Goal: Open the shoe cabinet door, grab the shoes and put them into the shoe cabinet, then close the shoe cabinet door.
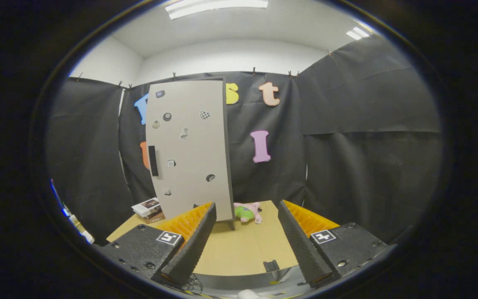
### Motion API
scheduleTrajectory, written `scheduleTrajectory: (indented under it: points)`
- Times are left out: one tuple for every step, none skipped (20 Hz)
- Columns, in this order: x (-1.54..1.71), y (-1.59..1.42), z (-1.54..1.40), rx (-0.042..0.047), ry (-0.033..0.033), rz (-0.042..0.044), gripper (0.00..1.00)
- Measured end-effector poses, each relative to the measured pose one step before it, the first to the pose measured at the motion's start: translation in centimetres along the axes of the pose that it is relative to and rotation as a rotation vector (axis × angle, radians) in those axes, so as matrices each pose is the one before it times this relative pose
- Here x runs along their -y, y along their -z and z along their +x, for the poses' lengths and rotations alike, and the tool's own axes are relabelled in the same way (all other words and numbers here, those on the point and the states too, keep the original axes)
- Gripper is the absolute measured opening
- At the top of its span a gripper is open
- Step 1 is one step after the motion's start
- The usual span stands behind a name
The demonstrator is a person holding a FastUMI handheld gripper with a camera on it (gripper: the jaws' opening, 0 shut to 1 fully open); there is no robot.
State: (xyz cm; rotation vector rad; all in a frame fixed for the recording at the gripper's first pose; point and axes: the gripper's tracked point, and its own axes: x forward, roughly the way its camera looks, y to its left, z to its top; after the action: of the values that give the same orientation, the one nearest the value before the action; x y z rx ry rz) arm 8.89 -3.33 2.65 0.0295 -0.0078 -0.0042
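- tongs (pixel 245 245) spread wide, gripping nothing
- shoe cabinet (pixel 189 149) beyond them on the bench (pixel 239 249), door shut
- plush toy (pixel 247 212) lying just beside the cabinet

The gripper (pixel 247 241) hangs above the tan table (pixel 239 253) with its fingers spread wide and nothing between them. Beyond them stands the grey shoe cabinet (pixel 189 149), door shut, with a dark handle (pixel 153 160) and small stickers. A green-and-pink plush toy (pixel 247 212) lies at the cabinet's base, and a small box (pixel 148 207) lies on its other side.
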Motion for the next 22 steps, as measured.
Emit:
scheduleTrajectory:
  points:
    - [0.014, -0.009, 0.194, 0.00065, 0.00036, -0.00115, 0.98]
    - [0.039, 0.067, 0.071, -0.00229, 0.00105, 0.00121, 0.98]
    - [-0.051, -0.006, 0.207, 0.0, -0.0014, 0.00266, 0.98]
    - [0.082, 0.08, 0.097, -0.00219, 0.00127, 0.00101, 0.98]
    - [0.118, 0.116, 0.215, -0.00212, 0.0019, -0.00174, 0.98]
    - [0.164, 0.106, 0.189, -0.00423, 0.00246, -0.00188, 0.98]
    - [0.089, 0.204, 0.138, -0.00352, -0.00011, -0.00073, 0.98]
    - [0.153, 0.06, 0.158, -0.00377, 0.00116, 0.00021, 0.98]
    - [0.177, 0.101, 0.094, -0.00311, 0.00021, 0.00104, 0.98]
    - [0.143, -0.004, 0.132, -0.001, 0.00006, 0.0013, 0.98]
    - [0.185, -0.029, 0.131, -0.00122, 0.0016, 0.00105, 0.98]
    - [0.138, -0.091, 0.063, 0.00102, -0.00053, 0.00016, 0.98]
    - [0.119, -0.064, 0.151, 0.00088, 0.00145, 0.00008, 0.98]
    - [0.043, -0.112, 0.085, 0.00059, -0.00189, -0.00065, 0.98]
    - [0.037, -0.004, 0.061, 0.00106, -0.00037, -0.00213, 0.99]
    - [0.102, -0.048, 0.109, 0.00043, -0.00002, -0.00328, 0.98]
    - [-0.045, 0.033, 0.088, 0.00026, -0.00059, -0.00291, 0.98]
    - [0.075, -0.039, 0.086, -0.00059, 0.00015, -0.00167, 0.98]
    - [0.071, 0.05, 0.011, -0.00211, -0.00111, -0.00064, 0.98]
    - [0.012, -0.038, 0.06, 0.00052, -0.00108, 0.0007, 0.98]
    - [0.021, -0.029, 0.054, -0.00004, -0.00022, 0.00007, 0.98]
    - [0.08, -0.01, 0.038, -0.00071, 0.00162, -0.00065, 0.98]
